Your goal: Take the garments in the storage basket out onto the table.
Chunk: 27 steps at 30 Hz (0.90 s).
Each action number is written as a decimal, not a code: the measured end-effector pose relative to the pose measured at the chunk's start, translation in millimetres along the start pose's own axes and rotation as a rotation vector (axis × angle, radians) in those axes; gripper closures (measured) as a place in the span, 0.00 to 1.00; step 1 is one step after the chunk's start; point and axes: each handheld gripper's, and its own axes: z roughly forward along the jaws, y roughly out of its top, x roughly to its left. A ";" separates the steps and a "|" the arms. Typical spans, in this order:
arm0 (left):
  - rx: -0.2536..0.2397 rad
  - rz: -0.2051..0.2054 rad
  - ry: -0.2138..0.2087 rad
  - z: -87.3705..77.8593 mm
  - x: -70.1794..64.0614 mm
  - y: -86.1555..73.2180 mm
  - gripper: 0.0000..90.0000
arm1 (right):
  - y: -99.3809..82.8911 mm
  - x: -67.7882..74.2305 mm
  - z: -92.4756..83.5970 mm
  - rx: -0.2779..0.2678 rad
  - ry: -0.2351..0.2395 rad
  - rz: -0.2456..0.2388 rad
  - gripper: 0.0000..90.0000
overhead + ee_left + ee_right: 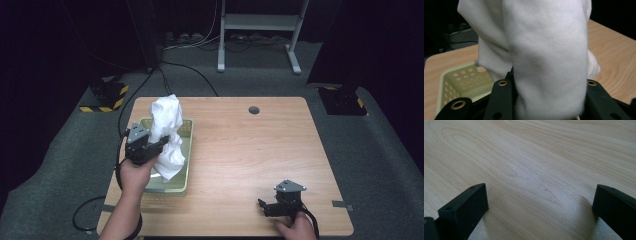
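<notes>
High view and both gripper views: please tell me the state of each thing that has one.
white cloth: lifted, hanging over the basket, gripped
left gripper: shut on the white cloth
right gripper: open, holding nothing, low over the table
green basket: upright on the table's left side

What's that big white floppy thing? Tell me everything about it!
It is a white cloth, soft and finely ribbed like a knit garment or towel. It is bunched and folded, held up tall over the pale green basket at the table's left side, its lower end hanging down into the basket. The left gripper pinches it around the middle, jaws closed on the fabric. What exactly it is, I cannot tell.
</notes>
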 end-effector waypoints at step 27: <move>-0.137 0.018 -0.063 -18.1 -35.6 9.2 0.69 | 0.0 0.1 0.0 0.000 0.000 0.001 0.00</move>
